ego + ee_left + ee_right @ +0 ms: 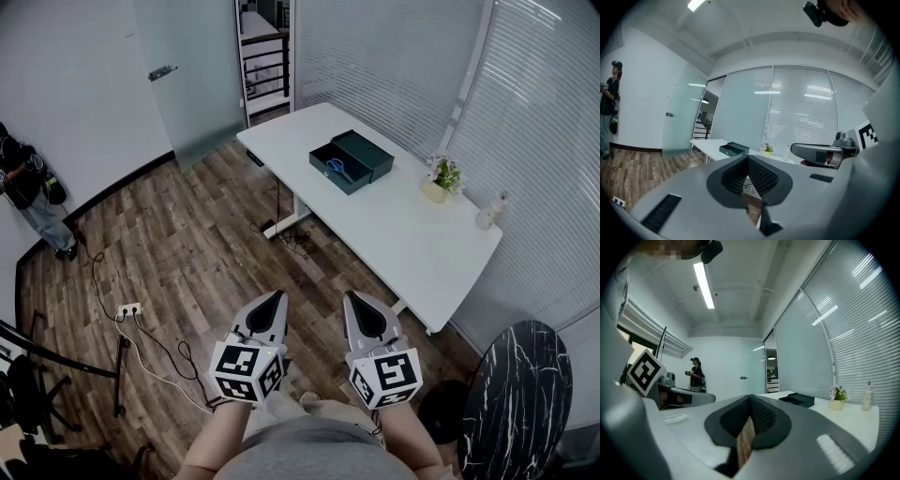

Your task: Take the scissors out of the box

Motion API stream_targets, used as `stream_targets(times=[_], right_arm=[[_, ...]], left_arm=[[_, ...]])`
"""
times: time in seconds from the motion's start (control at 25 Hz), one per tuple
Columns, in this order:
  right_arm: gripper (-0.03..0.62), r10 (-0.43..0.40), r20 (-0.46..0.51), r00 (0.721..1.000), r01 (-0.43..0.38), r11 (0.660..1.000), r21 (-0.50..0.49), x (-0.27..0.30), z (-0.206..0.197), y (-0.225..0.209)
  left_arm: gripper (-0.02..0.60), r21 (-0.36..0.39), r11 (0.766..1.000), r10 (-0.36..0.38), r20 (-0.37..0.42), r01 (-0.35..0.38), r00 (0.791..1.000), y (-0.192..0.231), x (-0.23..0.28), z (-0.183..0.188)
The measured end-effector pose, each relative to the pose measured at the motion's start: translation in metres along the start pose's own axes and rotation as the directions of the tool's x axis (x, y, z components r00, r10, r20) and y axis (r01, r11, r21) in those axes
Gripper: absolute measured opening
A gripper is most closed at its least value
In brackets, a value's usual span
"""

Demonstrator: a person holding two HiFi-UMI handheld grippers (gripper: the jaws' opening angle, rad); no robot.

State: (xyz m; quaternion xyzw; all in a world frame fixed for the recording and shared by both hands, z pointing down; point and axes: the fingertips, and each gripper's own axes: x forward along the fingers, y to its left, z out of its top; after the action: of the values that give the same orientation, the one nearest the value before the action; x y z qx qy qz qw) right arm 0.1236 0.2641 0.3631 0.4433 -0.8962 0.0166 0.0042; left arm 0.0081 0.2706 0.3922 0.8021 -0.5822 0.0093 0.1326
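A dark open box (330, 165) stands on the white table (403, 234) far ahead, its lid (366, 154) just behind it. Blue-handled scissors (337, 170) lie inside the box. My left gripper (278, 297) and right gripper (351, 297) are held side by side over the wooden floor, well short of the table, both shut with nothing in them. The left gripper view shows its jaws (747, 158) meeting at the tip, with the box (733, 149) small beyond. In the right gripper view the jaws (750, 397) also meet, and the box (800, 400) lies to the right.
A small flower pot (441, 178) and a white bottle (491, 210) stand on the table's right end. A power strip (128, 308) with cables lies on the floor at left. A person (28, 192) stands by the left wall. A black marble round table (520, 394) is at right.
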Motion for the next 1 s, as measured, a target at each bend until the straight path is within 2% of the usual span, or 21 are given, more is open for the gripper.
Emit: stream_targets(times=[0.48,0.72,1.0], right_arm=[[0.009,0.02,-0.001,1.0,-0.02,1.0,-0.007,0.001,-0.001,-0.003],[0.009,0.036,-0.023,0.999,-0.034,0.997,0.075,0.007,-0.011,-0.016],[0.009,0.059,-0.016,0.998,-0.058,0.996,0.068,0.02,-0.011,-0.024]], left_arm=[[0.005,-0.009,1.0,0.009,0.002,-0.009,1.0,0.0,0.007,-0.001],[0.005,-0.029,0.999,0.017,-0.011,-0.017,1.0,0.0,0.017,-0.005],[0.005,-0.037,0.999,0.027,-0.024,-0.028,0.999,0.003,0.036,-0.005]])
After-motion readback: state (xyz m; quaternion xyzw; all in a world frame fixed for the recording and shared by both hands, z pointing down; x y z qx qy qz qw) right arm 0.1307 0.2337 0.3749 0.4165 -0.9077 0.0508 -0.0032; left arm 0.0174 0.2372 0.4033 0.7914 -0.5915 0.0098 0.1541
